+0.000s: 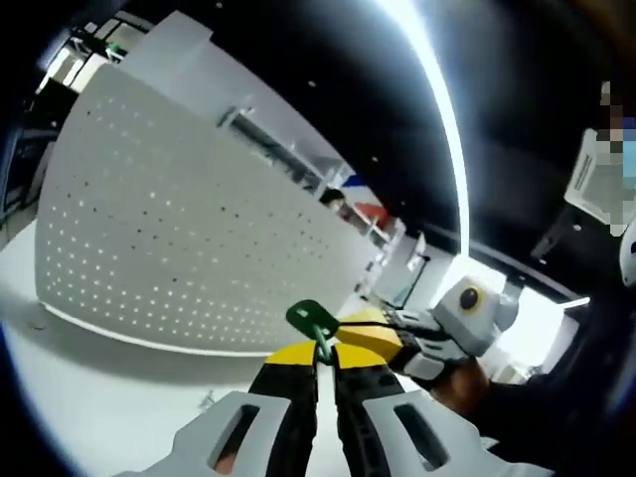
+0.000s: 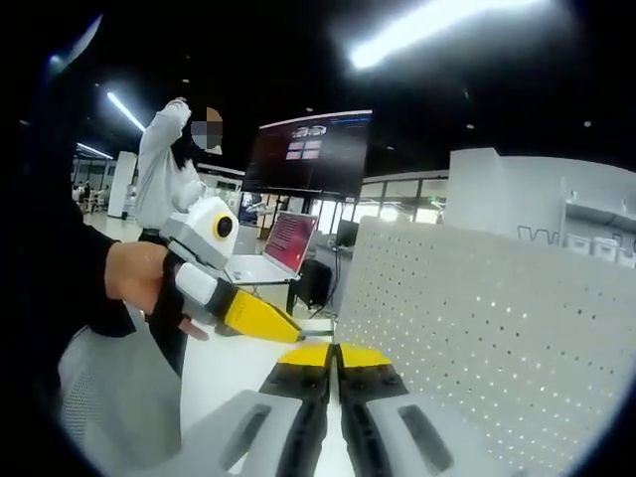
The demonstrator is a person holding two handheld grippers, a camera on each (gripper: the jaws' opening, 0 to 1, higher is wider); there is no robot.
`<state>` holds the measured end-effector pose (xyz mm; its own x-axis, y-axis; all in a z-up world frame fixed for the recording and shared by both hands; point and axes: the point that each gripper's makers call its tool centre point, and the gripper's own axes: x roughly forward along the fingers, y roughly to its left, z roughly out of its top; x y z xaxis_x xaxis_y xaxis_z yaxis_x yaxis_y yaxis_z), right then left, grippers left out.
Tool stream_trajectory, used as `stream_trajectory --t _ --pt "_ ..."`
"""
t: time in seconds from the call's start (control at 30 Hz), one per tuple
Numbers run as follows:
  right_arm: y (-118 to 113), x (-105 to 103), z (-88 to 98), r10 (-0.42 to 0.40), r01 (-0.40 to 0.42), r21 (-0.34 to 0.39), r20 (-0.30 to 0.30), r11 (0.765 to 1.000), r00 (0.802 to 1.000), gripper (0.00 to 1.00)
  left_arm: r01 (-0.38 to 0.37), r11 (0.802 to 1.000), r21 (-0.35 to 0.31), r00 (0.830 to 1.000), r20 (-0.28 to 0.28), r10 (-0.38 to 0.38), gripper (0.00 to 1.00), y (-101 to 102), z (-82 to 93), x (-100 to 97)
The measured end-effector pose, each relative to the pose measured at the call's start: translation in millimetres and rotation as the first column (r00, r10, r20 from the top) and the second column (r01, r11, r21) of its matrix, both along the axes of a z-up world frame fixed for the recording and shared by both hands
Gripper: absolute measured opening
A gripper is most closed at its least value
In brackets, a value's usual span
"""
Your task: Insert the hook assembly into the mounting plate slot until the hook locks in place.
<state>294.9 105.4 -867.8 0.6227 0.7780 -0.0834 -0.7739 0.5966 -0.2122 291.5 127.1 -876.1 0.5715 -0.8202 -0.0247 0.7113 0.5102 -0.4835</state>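
Hook [image 1: 312, 320], green, sits pinched at the tips of your left gripper [image 1: 324, 360], well short of the white pegboard [image 1: 189, 229] standing on the worktop [image 1: 89, 397]; bring it squarely to one hole, while your right gripper [image 2: 333, 360] stays closed and empty.

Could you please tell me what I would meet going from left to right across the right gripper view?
Person in white → left gripper → laptop → dark monitor → white perforated panel.
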Motion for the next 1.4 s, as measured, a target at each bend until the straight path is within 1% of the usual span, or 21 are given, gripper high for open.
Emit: stream_trajectory --t 0.07,0.13,0.2,0.27,0.37,0.5,0.57,0.6,0.67,0.87,0.93,1.1,1.17,1.27,1.3,1.4 --pt "0 1 -3.5 -0.003 0.003 -0.017 -0.013 1.000 1.000 0.00 -0.006 1.000 0.027 1.000 0.010 0.006 0.04 0 -0.7 0.0" --pt "0 1 -4.3 -0.005 0.005 -0.024 -0.012 1.000 1.000 0.00 -0.010 0.999 0.044 1.000 0.018 0.009 0.03 -1 -0.9 0.2" --pt "1 2 -6.7 -0.009 0.008 -0.032 -0.025 0.999 1.000 0.00 -0.024 0.997 0.072 0.999 0.033 0.022 0.03 0 -1.7 2.0" --pt "2 3 -8.4 -0.015 0.014 -0.041 -0.024 0.999 1.000 0.00 -0.037 0.994 0.104 0.998 0.053 0.031 0.03 0 -2.0 2.8" --pt "3 5 -13.2 -0.025 0.023 -0.066 -0.029 0.998 0.999 0.00 -0.065 0.981 0.182 0.994 0.098 0.047 0.02 1 -4.5 4.0" --pt "3 8 -15.2 -0.037 0.034 -0.065 -0.043 0.997 0.998 0.00 -0.084 0.971 0.222 0.991 0.119 0.058 0.02 0 -5.8 4.6" --pt "3 9 -14.7 -0.048 0.045 -0.067 -0.043 0.997 0.998 0.00 -0.105 0.962 0.252 0.987 0.143 0.070 0.02 1 -6.0 5.6" --pt "4 9 -13.9 -0.052 0.049 -0.065 -0.041 0.997 0.998 0.00 -0.125 0.953 0.278 0.982 0.171 0.079 0.02 2 -5.3 7.2" --pt "4 10 -12.5 -0.057 0.054 -0.062 -0.041 0.997 0.998 0.00 -0.136 0.947 0.292 0.980 0.183 0.084 0.02 2 -4.7 7.0" --pt "6 11 -8.1 -0.061 0.060 -0.061 -0.026 0.996 0.998 0.00 -0.147 0.939 0.312 0.977 0.195 0.088 0.02 2 -5.2 8.2" --pt "8 11 -6.1 -0.062 0.061 -0.065 -0.016 0.996 0.998 0.00 -0.158 0.929 0.334 0.974 0.206 0.091 0.02 2 -6.8 8.5" --pt "9 12 -3.6 -0.065 0.065 -0.070 -0.005 0.995 0.998 0.00 -0.164 0.918 0.361 0.972 0.216 0.088 0.02 1 -8.5 7.9" --pt "9 12 -2.8 -0.068 0.068 -0.073 0.001 0.995 0.998 0.00 -0.170 0.911 0.375 0.970 0.227 0.088 0.02 1 -9.0 8.1" --pt "10 12 -2.2 -0.069 0.070 -0.077 0.005 0.995 0.998 0.01 -0.184 0.894 0.409 0.965 0.249 0.085 0.02 0 -10.3 8.2" --pt "10 13 -2.0 -0.070 0.070 -0.079 0.006 0.994 0.998 0.01 -0.185 0.892 0.413 0.964 0.252 0.083 0.02 0 -10.3 7.9" --pt "11 13 -0.6 -0.072 0.073 -0.080 0.008 0.994 0.997 0.01 -0.201 0.871 0.448 0.960 0.268 0.084 0.02 0 -12.6 8.0"
